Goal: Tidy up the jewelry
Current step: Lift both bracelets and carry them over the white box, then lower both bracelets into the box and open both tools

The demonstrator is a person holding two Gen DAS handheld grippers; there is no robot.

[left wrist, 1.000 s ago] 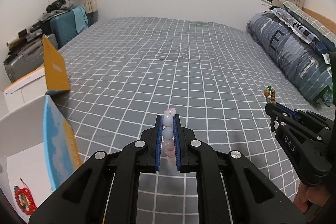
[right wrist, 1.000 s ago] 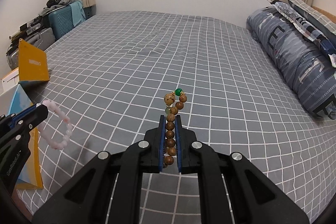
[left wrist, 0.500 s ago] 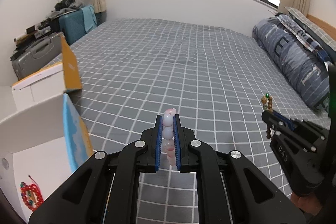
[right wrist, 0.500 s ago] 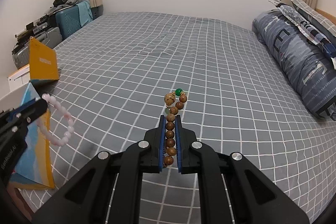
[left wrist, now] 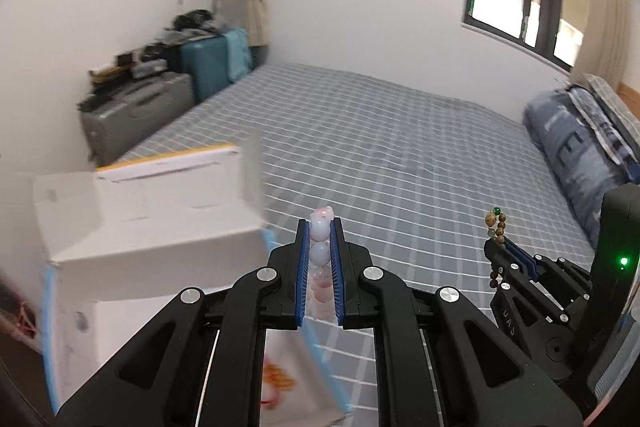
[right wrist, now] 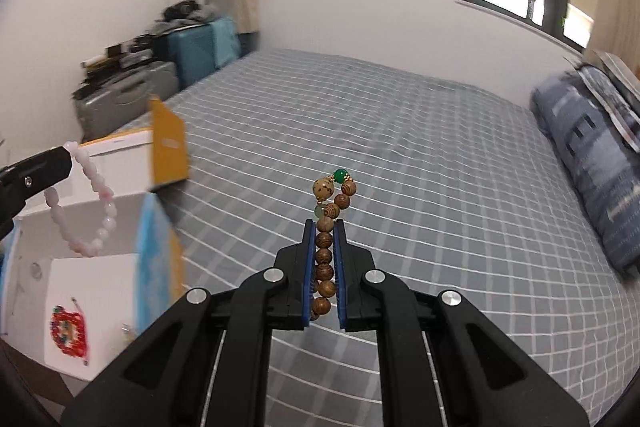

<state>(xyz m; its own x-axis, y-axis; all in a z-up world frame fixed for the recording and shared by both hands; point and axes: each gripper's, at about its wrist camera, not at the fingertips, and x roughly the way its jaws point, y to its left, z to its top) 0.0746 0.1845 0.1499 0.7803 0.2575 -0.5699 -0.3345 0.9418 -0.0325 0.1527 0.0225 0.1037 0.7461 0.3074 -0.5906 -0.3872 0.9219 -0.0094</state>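
Observation:
My left gripper point(left wrist: 320, 227) is shut on a pink bead bracelet point(left wrist: 320, 254). In the right wrist view the bracelet point(right wrist: 94, 205) hangs from the left gripper point(right wrist: 60, 161) over the open white box point(right wrist: 80, 227). My right gripper point(right wrist: 325, 227) is shut on a brown wooden bead bracelet point(right wrist: 325, 247) with a green bead on top. It also shows in the left wrist view point(left wrist: 496, 227), held by the right gripper point(left wrist: 498, 247) above the bed. A red beaded piece point(right wrist: 67, 333) lies inside the box.
The box point(left wrist: 152, 223) sits at the bed's left edge with yellow and blue flaps point(right wrist: 168, 147). The grey checked bed point(right wrist: 400, 167) stretches ahead. Pillows point(right wrist: 592, 155) lie at the right. Suitcases point(right wrist: 128, 95) stand by the left wall.
Both grippers have swung left and risen. The box now sits directly under and beside the left gripper. Both bracelets stay gripped.

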